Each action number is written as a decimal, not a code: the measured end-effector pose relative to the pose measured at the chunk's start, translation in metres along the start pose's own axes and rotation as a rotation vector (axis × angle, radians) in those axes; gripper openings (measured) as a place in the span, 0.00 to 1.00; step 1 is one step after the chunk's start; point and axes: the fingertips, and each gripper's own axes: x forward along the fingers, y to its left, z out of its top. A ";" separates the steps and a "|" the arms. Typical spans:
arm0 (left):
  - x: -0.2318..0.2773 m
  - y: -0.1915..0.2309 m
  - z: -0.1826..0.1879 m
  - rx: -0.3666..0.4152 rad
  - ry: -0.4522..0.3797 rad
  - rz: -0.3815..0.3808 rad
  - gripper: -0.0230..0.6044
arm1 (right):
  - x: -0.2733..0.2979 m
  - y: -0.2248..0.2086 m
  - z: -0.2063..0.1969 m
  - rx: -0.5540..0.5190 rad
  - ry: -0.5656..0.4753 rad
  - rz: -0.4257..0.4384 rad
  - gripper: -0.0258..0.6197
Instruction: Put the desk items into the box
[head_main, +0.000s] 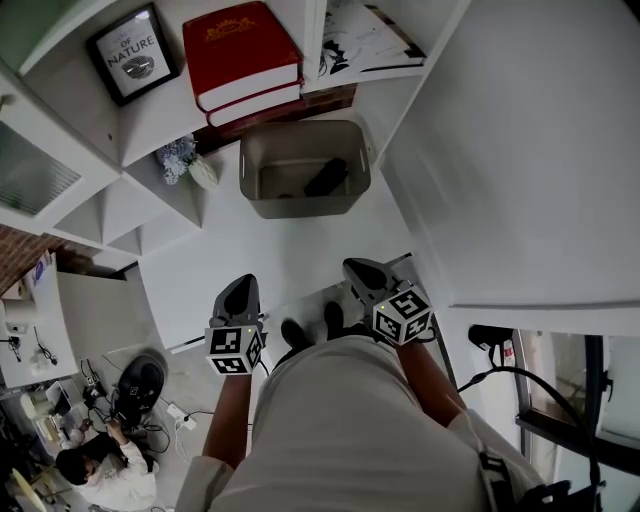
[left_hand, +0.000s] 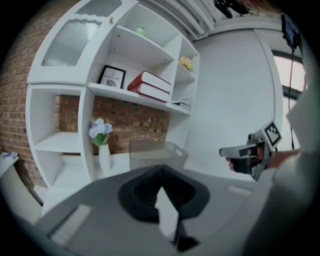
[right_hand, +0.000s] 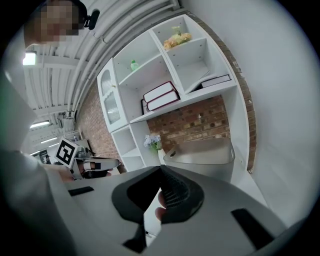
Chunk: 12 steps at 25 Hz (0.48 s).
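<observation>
Your left gripper (head_main: 242, 284) and right gripper (head_main: 357, 268) sit well short of the box (head_main: 300, 206), jaws closed on nothing. A dark item (head_main: 326, 177) is inside, so you're probably done.

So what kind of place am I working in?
Probably a mock study corner in a lab: white shelving with red books and a framed print, brick wall, someone at a cluttered workbench.
</observation>
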 end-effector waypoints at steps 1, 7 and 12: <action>0.002 -0.001 0.001 0.001 -0.001 0.002 0.04 | 0.000 -0.001 0.001 0.000 0.000 0.004 0.03; 0.007 -0.006 0.001 0.000 0.005 0.017 0.04 | -0.003 -0.007 0.002 0.008 -0.004 0.025 0.03; 0.010 -0.010 0.004 -0.001 0.006 0.023 0.04 | -0.003 -0.012 0.006 0.009 -0.009 0.038 0.03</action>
